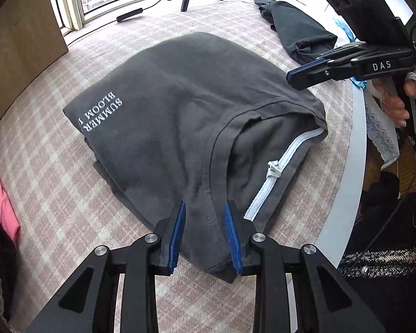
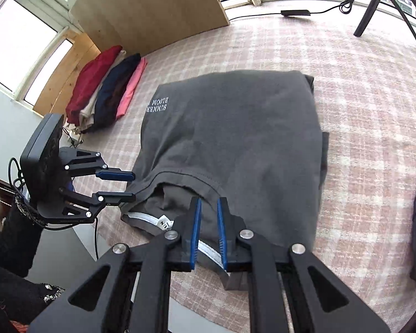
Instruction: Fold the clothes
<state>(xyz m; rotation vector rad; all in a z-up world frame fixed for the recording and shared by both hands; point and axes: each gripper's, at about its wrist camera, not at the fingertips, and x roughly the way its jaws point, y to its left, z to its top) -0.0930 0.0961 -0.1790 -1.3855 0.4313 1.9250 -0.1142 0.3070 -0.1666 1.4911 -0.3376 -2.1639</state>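
The grey T-shirt point(image 1: 185, 116) lies folded into a thick rectangle on the pink-checked cloth of the bench point(image 1: 55, 166), its collar and white neck tape at the near edge, the white lettering at the left side. It looks like soft, limp cotton: light, easy to crease, and likely to sag or slide open where a layer is lifted alone.

The left tongs point(image 1: 205, 236) stand partly open astride the near left corner of the shirt, the fabric between the blue pads, though I cannot tell whether they press on it. The right tongs point(image 2: 208, 230) are narrower, over the collar edge with fabric and the white tape between the pads; whether they pinch it I cannot tell.

The best hold, I judge, is through all layers at the two near corners, so the stack lifts as one. A pile of folded clothes point(image 2: 105, 88) waits at the far left.
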